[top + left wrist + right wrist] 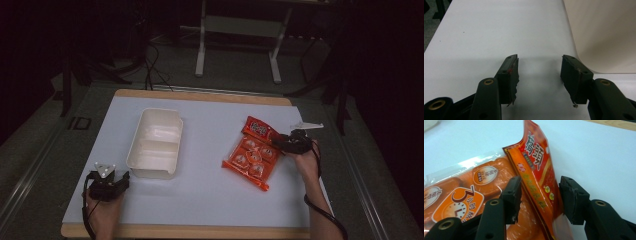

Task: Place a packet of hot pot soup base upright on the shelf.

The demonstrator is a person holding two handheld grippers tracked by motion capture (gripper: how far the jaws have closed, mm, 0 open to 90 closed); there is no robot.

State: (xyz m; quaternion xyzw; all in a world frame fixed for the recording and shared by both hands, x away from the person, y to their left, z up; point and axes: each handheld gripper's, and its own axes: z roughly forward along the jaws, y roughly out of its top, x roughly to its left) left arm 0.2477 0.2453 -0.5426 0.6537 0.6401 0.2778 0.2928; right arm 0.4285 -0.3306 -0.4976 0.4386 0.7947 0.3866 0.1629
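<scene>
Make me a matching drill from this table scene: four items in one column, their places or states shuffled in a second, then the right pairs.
1. orange plastic snack packet
2. cream two-compartment plastic tray
3. left gripper
4. right gripper

a. open, nothing between its jaws
b. open, jaws either side of a raised flap
c. lies at table's right side
d. empty, left of centre

Pairs: 1-c, 2-d, 3-a, 4-b

On the orange snack packet (534, 167) between my jaws I read "橋頭" and a large "3"; the floor (79, 123) reads "ID".
</scene>
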